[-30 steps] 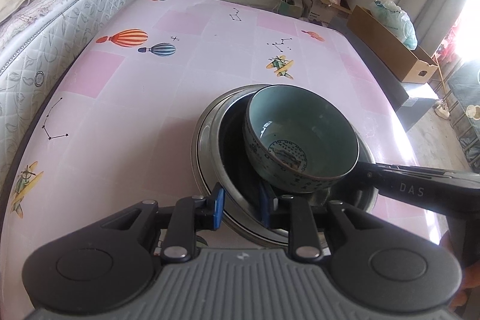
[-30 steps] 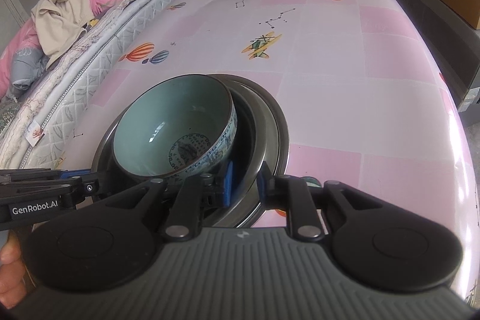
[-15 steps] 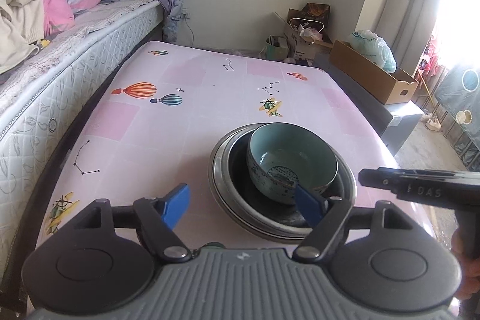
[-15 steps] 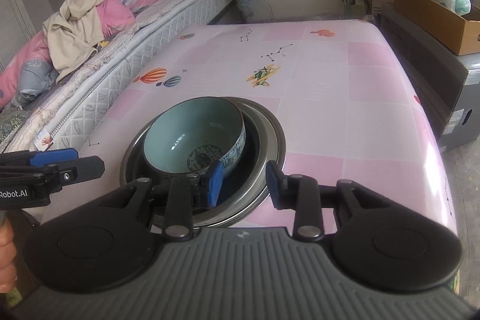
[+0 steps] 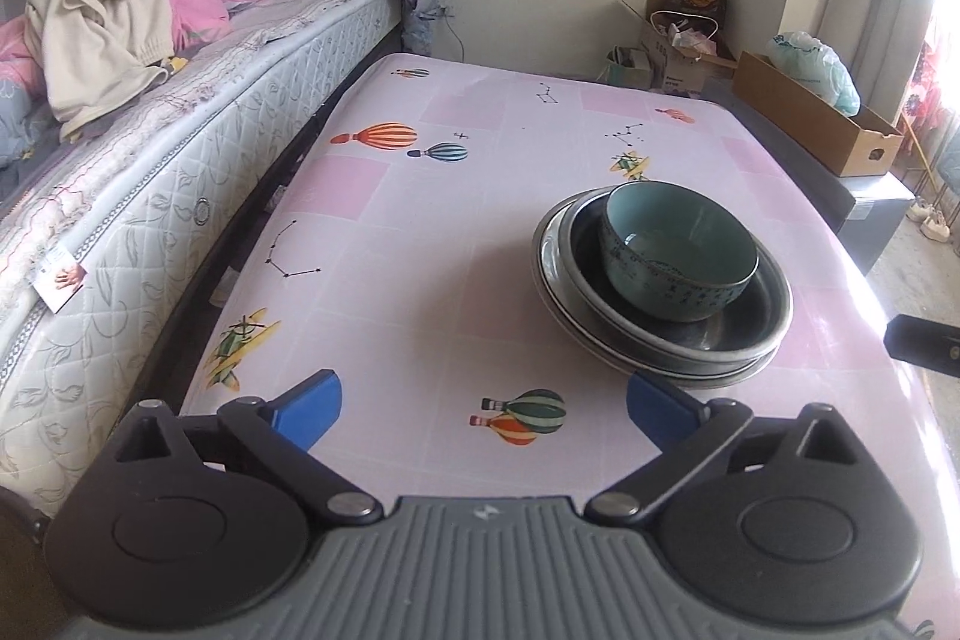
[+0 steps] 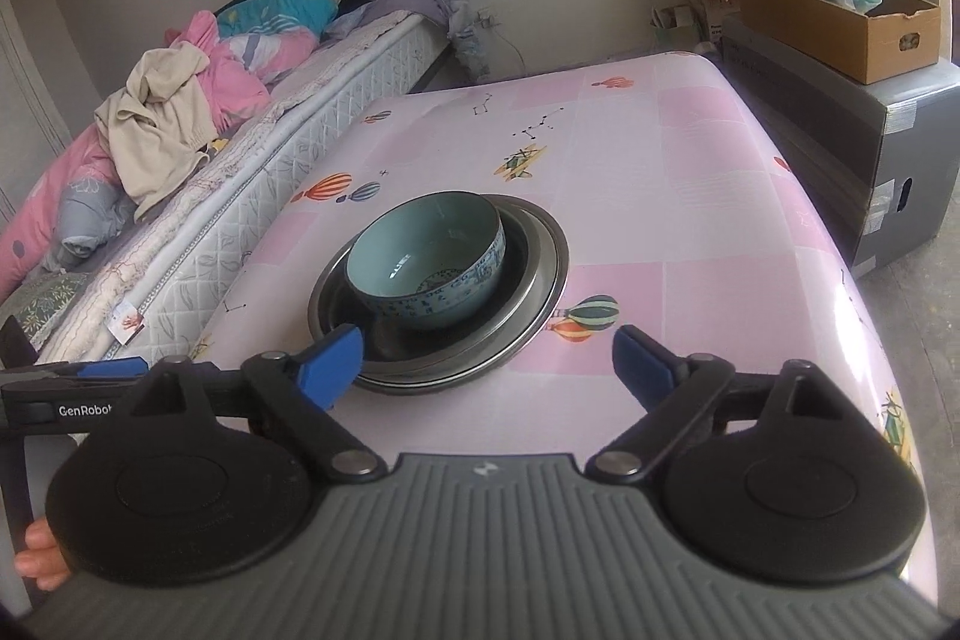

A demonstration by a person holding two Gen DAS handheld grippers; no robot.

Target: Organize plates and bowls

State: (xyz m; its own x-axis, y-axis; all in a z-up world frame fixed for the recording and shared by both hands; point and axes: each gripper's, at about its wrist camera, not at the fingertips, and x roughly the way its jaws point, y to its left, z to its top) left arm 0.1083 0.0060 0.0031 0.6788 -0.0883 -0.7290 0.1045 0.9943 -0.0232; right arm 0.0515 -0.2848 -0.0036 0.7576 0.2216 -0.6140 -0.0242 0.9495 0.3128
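A teal bowl (image 5: 678, 250) (image 6: 426, 259) with a blue pattern sits, slightly tilted, inside a stack of dark metal plates (image 5: 660, 358) (image 6: 540, 292) on the pink table (image 5: 420, 250). My left gripper (image 5: 483, 400) hovers short of the stack, to its left. Its jaws are opening wide and nothing is between them. My right gripper (image 6: 489, 358) is drawn back on the near side of the stack, jaws also opening and empty. Each view catches an edge of the other gripper: the right one (image 5: 924, 352) and the left one (image 6: 90, 382).
A bed (image 5: 150, 130) piled with clothes runs along the table's left side. A grey cabinet (image 6: 840, 148) carrying a cardboard box (image 5: 810, 118) stands off the right edge. More boxes and bags sit on the floor by the far wall.
Both grippers let go of the stack's rim, opened wide and pulled back and up. The bowl and plates stay where they were on the table.
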